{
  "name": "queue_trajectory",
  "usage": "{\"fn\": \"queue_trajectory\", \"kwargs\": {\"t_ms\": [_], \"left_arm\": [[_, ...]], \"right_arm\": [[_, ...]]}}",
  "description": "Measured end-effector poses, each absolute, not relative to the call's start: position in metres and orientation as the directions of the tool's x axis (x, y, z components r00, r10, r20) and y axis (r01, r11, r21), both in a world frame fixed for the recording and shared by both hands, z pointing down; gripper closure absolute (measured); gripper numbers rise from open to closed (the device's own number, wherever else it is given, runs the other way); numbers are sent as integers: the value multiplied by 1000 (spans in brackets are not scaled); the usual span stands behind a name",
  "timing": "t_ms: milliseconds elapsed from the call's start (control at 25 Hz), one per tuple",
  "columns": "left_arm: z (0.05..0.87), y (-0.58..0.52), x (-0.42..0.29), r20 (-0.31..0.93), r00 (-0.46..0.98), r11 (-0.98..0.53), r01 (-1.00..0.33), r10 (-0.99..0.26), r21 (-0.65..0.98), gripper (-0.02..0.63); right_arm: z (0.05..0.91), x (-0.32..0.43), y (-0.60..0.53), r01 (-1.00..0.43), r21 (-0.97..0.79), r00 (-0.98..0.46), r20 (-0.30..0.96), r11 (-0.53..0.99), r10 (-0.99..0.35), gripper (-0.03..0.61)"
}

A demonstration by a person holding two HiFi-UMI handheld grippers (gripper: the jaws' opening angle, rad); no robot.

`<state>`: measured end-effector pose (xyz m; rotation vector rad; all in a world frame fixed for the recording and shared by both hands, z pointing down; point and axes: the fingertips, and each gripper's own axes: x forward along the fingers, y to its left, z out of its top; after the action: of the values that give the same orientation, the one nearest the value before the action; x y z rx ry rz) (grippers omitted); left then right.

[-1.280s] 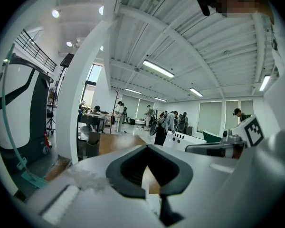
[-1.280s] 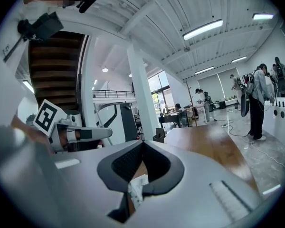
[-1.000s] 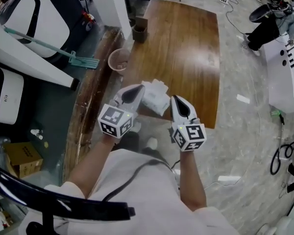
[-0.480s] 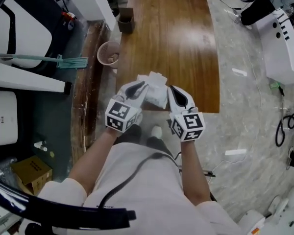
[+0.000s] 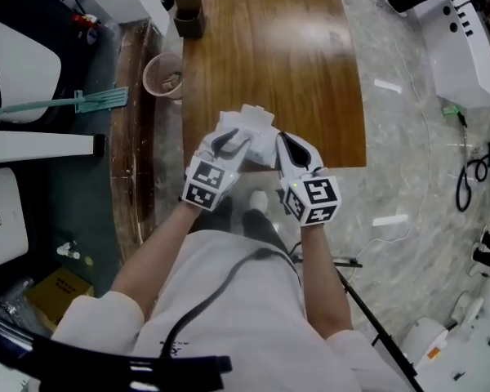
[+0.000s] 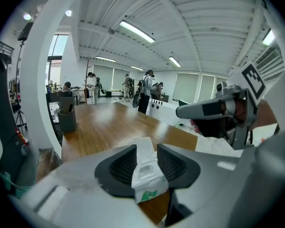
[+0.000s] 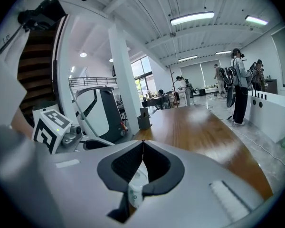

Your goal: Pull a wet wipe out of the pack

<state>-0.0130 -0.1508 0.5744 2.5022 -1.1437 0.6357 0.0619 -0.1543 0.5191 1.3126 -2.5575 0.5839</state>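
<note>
We can read no word, brand or number anywhere: the wet wipe pack (image 6: 145, 175) shows only an unreadable green mark, and the left marker cube (image 5: 206, 184) and right marker cube (image 5: 314, 200) carry square patterns.

Wipe pack (image 5: 251, 129) at table's (image 5: 269, 47) near edge, basket (image 5: 162, 74) left of table

The wet wipe pack (image 5: 257, 125) is white with a small green mark. The left gripper (image 5: 230, 142), its jaws opening with the pack between them, and the right gripper (image 5: 286, 144) are pale grey with black ribbed pads and white cubes bearing black square markers. The table (image 5: 269, 47) is glossy brown woodgrain, the floor (image 5: 408, 162) grey and marbled, the broom (image 5: 102, 99) at the left teal
</note>
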Motion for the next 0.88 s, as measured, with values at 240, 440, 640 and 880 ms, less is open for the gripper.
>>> {"fn": "queue_trajectory", "kwargs": {"t_ms": [240,440,640,880], "left_arm": [[600,-159,-15,566,552,-634,-770,-612,65,454],[614,-163,-12,586,558,-648,-758,-587,72,457],[621,-168,-15,597,547,-635,-768,-587,79,489],[624,-176,-29,595,543,-598,-791,-592,128,609]], "right_arm": [[536,57,-151,-827,-254,-562,398,501,-726,569],[544,55,-147,-836,-250,-548,422,488,-722,566],[549,48,-148,-838,-250,-545,439,485,-715,561],[557,37,-152,-838,-252,-545,453,484,-706,561]]}}
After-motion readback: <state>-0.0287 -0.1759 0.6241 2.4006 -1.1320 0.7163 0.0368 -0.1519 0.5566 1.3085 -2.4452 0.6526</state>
